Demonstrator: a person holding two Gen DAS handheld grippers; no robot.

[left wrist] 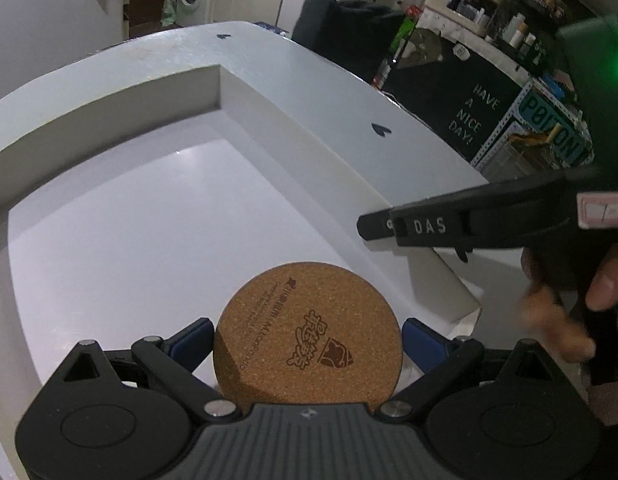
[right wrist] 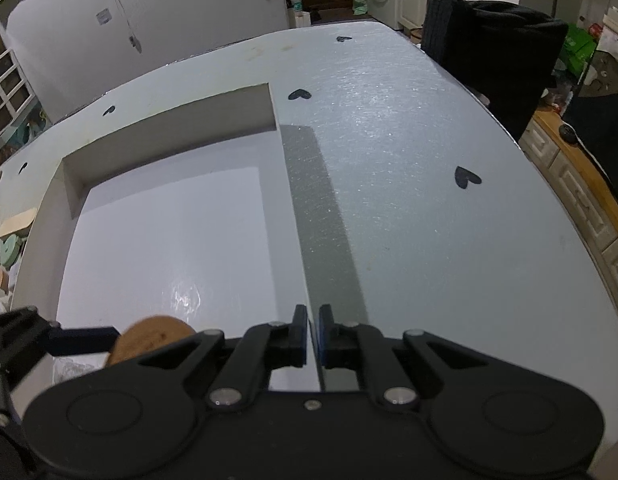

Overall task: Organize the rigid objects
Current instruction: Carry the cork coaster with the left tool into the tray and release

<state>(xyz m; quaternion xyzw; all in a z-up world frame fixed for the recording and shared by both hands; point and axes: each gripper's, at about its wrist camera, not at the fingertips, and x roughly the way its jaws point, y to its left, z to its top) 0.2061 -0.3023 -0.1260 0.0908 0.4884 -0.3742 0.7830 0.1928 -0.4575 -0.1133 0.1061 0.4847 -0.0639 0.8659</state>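
Observation:
A round cork coaster (left wrist: 309, 320) with a printed logo sits edge to edge between the blue pads of my left gripper (left wrist: 308, 334), which is shut on it. It hovers over the near part of a shallow white open box (left wrist: 109, 140). In the right wrist view the coaster (right wrist: 149, 340) and the left gripper's blue finger (right wrist: 85, 340) show at the lower left, inside the box (right wrist: 169, 136). My right gripper (right wrist: 313, 336) is shut on the box's thin right wall. The left wrist view shows it as a black arm (left wrist: 425, 226) reaching that wall, with a hand (left wrist: 605, 284) behind it.
The box lies on a white table (right wrist: 429, 200) marked with black hearts (right wrist: 467, 178). A dark chair with a black cloth (right wrist: 493, 40) stands at the table's far right. A black "HAVE A NICE DAY!" board (left wrist: 475, 114) and cluttered shelves lie beyond the right edge.

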